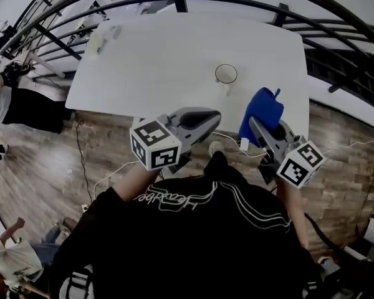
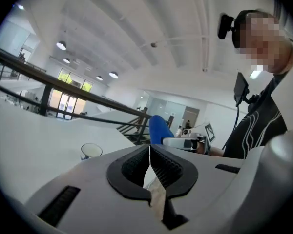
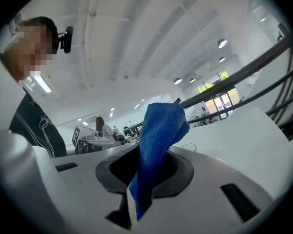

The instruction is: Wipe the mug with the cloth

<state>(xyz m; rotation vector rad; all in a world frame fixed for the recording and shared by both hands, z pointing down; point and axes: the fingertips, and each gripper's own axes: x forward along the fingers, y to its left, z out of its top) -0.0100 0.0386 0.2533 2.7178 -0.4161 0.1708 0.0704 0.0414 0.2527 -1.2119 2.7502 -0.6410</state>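
jaws of right gripper pinch blue cloth; mug well apart.

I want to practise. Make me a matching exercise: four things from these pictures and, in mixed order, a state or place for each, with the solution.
1 mug
2 cloth
3 left gripper
4 right gripper

A jaws together, nothing between
B stands on the white table
C blue, sticks up out of jaws
D shut on fabric

Pairs: 1-B, 2-C, 3-A, 4-D.
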